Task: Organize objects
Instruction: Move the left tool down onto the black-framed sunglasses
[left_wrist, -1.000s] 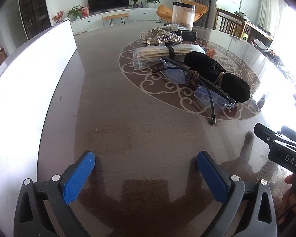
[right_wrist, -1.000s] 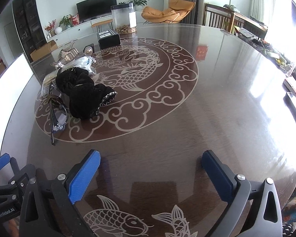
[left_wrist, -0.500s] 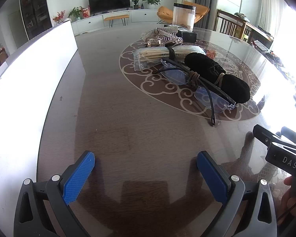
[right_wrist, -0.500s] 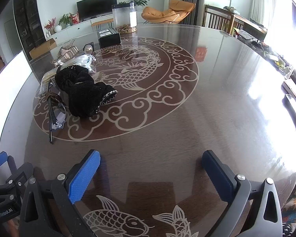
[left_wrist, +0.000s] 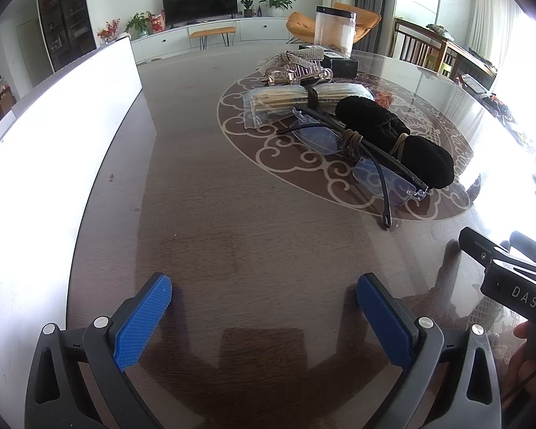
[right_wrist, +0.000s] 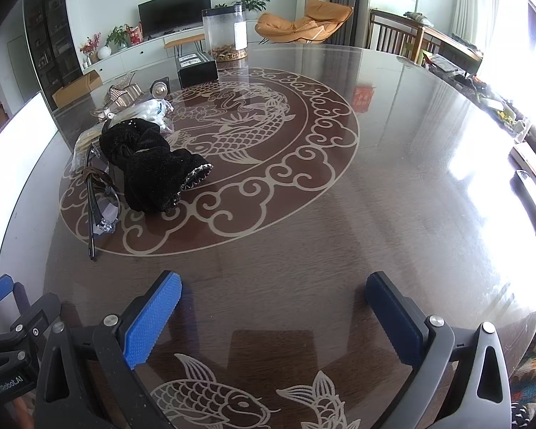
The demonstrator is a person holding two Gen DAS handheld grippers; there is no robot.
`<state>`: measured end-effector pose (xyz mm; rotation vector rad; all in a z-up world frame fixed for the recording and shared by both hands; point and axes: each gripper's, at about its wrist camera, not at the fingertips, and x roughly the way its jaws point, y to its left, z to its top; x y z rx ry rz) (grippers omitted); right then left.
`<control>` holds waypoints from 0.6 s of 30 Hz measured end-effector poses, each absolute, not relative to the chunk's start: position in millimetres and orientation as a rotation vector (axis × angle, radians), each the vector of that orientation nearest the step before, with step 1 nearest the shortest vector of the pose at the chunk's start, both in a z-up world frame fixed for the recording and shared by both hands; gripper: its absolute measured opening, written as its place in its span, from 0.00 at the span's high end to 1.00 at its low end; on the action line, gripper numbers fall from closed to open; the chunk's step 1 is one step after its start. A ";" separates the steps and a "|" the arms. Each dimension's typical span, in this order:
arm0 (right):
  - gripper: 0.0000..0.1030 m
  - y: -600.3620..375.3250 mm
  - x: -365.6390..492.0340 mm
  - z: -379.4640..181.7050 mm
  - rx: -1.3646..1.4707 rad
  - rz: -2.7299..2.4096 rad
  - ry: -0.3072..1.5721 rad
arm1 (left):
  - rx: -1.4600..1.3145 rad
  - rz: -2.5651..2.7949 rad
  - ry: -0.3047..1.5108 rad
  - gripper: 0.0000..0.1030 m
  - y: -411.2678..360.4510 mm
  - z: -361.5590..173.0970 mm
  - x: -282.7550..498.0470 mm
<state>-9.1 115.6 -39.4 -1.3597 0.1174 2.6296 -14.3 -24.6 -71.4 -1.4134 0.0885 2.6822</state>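
A pile of objects lies on the round dark table (left_wrist: 253, 236): rimless glasses (left_wrist: 368, 164) with a brown hair tie on them, a black fabric item (left_wrist: 393, 139), a bag of sticks (left_wrist: 289, 102), and a sparkly hair clip (left_wrist: 293, 66). In the right wrist view the glasses (right_wrist: 100, 196) and the black fabric item (right_wrist: 153, 168) lie at the left. My left gripper (left_wrist: 264, 304) is open and empty, short of the pile. My right gripper (right_wrist: 273, 304) is open and empty over bare table.
A white board (left_wrist: 53, 136) runs along the table's left edge. A small black box (right_wrist: 196, 68) and a clear jar (right_wrist: 225, 32) stand at the far side. The table (right_wrist: 375, 196) has a glossy top with a dragon inlay. Chairs stand beyond.
Both grippers have barely moved; the views shift only slightly. Nothing was grasped or released.
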 end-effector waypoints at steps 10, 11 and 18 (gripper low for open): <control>0.00 115.8 -9.2 -39.7 -1.359 2.630 0.117 | -1.430 2.657 0.087 0.00 -24.9 -71.3 -18.5; 0.00 115.7 -9.4 -39.8 -1.359 2.630 0.117 | -1.428 2.628 0.023 0.00 -27.0 -68.3 -20.8; 0.00 115.9 -9.5 -39.8 -1.358 2.629 0.117 | -1.338 2.572 -0.276 0.00 -15.7 -35.8 -65.0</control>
